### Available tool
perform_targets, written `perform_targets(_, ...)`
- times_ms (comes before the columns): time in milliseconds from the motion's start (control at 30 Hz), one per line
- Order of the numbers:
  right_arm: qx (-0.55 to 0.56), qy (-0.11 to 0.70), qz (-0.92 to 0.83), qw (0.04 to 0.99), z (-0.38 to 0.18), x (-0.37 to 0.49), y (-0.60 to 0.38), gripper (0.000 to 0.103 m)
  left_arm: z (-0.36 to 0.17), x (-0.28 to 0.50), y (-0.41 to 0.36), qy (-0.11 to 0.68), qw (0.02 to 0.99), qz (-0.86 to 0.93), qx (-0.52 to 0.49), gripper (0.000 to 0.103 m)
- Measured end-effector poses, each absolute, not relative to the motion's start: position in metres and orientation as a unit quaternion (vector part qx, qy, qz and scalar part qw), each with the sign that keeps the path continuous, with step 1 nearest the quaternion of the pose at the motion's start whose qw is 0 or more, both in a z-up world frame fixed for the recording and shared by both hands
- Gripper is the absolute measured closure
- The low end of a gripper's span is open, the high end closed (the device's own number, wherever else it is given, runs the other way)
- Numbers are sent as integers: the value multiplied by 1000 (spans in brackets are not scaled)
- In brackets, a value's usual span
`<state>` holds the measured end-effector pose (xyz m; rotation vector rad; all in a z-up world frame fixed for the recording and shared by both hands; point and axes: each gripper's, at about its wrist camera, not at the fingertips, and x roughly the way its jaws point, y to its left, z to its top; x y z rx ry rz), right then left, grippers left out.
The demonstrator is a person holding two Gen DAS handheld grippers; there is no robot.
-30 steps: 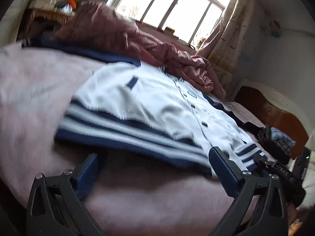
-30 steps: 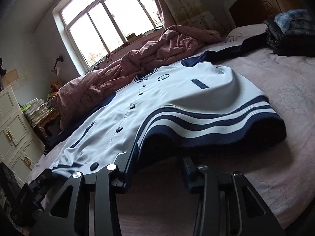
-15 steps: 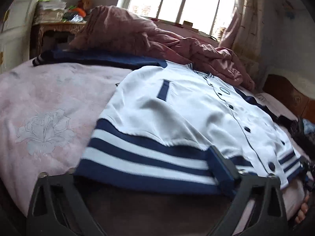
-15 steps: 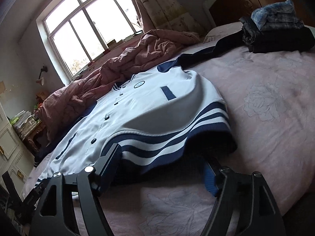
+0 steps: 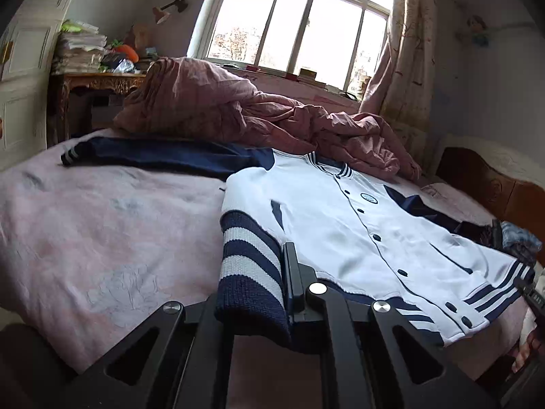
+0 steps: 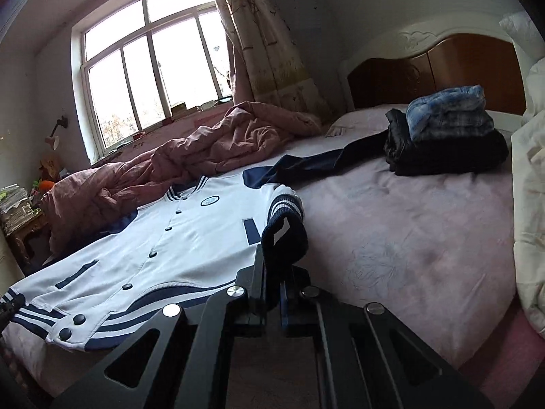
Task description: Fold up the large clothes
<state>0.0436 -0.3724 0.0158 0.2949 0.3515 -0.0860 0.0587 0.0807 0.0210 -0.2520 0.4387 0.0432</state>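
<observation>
L wrist: your left gripper [image 5: 284,293] has just closed on jacket [image 5: 357,225] hem corner, near bed [image 5: 102,225] edge.
R wrist: your right gripper [image 6: 272,293] likewise just clamped other hem corner [image 6: 284,235]. Step: first fold. Next: carry both corners evenly toward collar.

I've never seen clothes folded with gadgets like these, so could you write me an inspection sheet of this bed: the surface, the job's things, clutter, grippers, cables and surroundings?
Surface: bed under a pink floral sheet.
Job's things: white and navy jacket lying face up, buttoned, sleeves spread out; its striped hem is pinched and lifted at both corners.
Clutter: rumpled pink quilt behind the jacket; folded clothes stacked near the headboard.
Grippers: left gripper and right gripper have just closed, each shut on the hem.
Cables: nothing seen.
Surroundings: window, curtain, side table piled with papers.
</observation>
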Motion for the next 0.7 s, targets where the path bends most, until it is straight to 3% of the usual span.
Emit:
perform_targets(133,164,193,-29,967,32,86,-379,97,32,106,77,232,967,38,-99,93)
perform_targets(367,179,355,-7,918,8,240,-383,97,-10,236,102,371,915,62,-145,90)
perform_targets(500,146,361,-14,921,1,276,-375,93,-18,251,96,352,927,31,-130,85)
perform_targets(533,143,363,-9,921,-2,284,-376,89,-18,249,99,332,933,12,-138,75)
perform_targets(567,140,370,-6,918,-4,291,-377,73,-17,245,103,317,936,-8,-151,49)
perform_targets(600,140,372,-7,918,-6,296,-381,52,-15,241,107,304,939,-15,-162,33)
perform_targets(633,140,367,-13,920,-7,294,-384,42,-10,235,110,285,944,-12,-164,9)
perform_targets(667,142,355,-24,924,-5,288,-389,29,-4,228,111,265,951,-9,-157,3)
perform_targets(700,146,340,-25,929,-2,285,-394,27,3,221,111,248,958,-13,-144,2)
